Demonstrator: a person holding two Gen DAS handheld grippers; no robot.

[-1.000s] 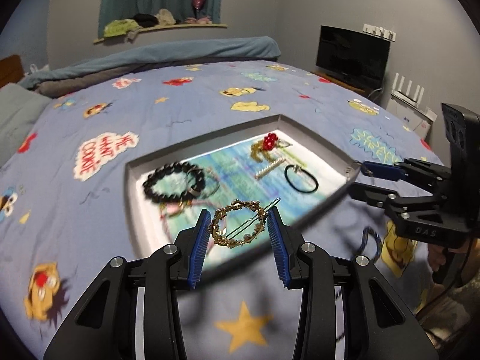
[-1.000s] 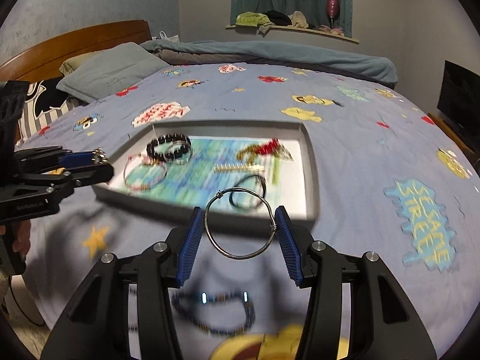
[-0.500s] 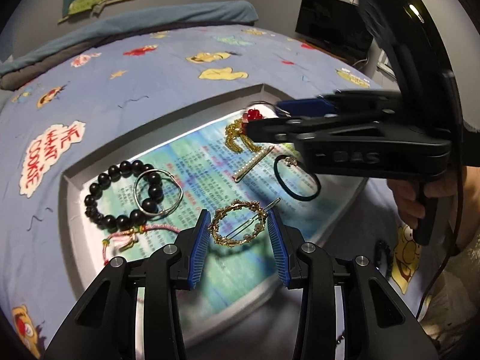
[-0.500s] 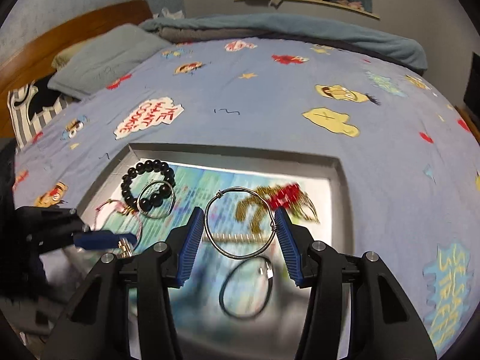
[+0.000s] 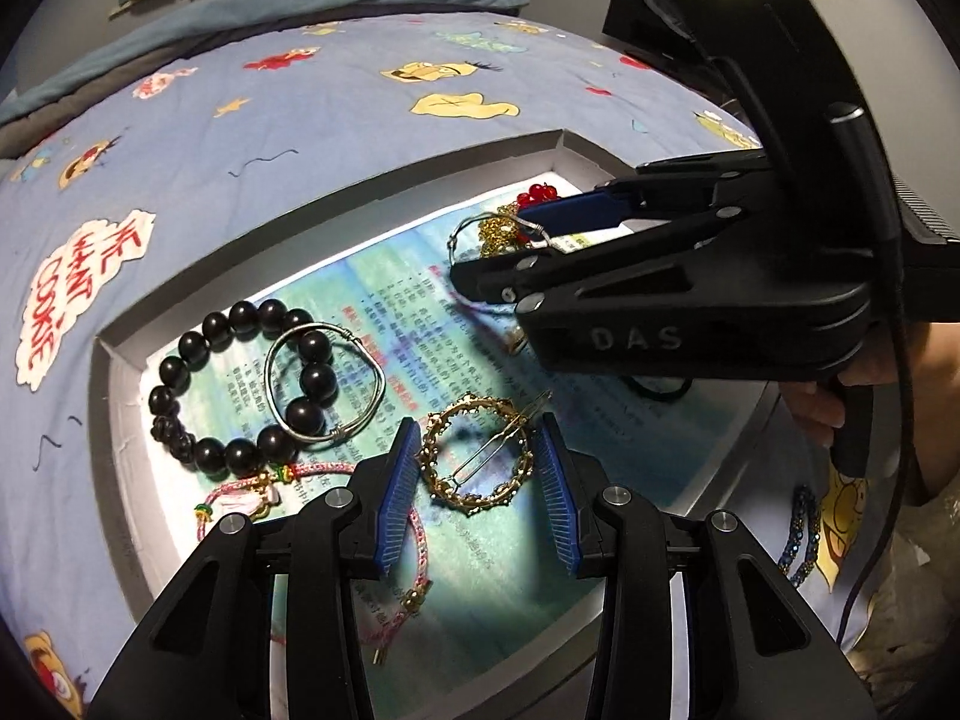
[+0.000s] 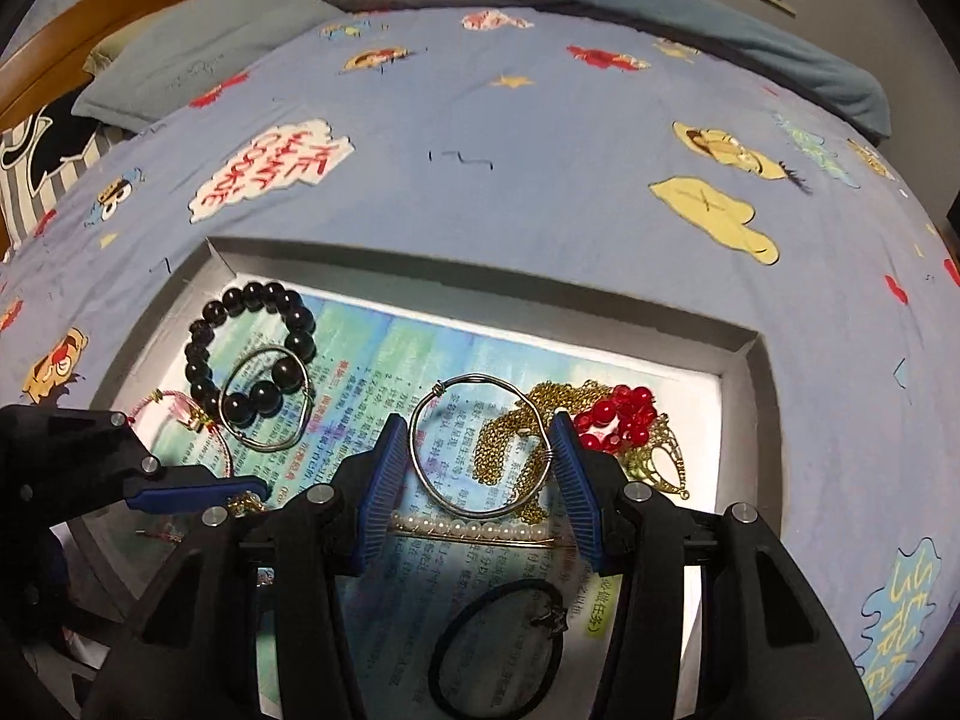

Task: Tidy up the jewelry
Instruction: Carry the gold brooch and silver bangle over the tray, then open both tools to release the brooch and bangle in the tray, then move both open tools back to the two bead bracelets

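Observation:
My left gripper (image 5: 477,459) is shut on a round gold hair clip (image 5: 516,474) and holds it low over the grey tray (image 5: 336,192). My right gripper (image 6: 480,459) is shut on a silver wire bangle (image 6: 447,495) over the tray's right half (image 6: 480,267), above a gold chain (image 6: 504,438) and red beads (image 6: 618,414). It also shows in the left wrist view (image 5: 540,240), just beyond my left gripper. The tray holds a black bead bracelet (image 5: 180,372), a second silver bangle (image 5: 366,396), a pink cord bracelet (image 5: 252,492), a pearl pin (image 6: 468,525) and a black hair tie (image 6: 498,648).
The tray lies on a blue cartoon bedspread (image 6: 540,150). A blue bead bracelet (image 5: 801,534) lies on the bedspread to the right of the tray. Pillows (image 6: 198,54) and a wooden headboard (image 6: 90,12) are at the far left. A hand (image 5: 864,384) holds the right gripper.
Both grippers have moved forward and down over the tray with their pieces still held. The right gripper has crossed in close ahead of the left one.

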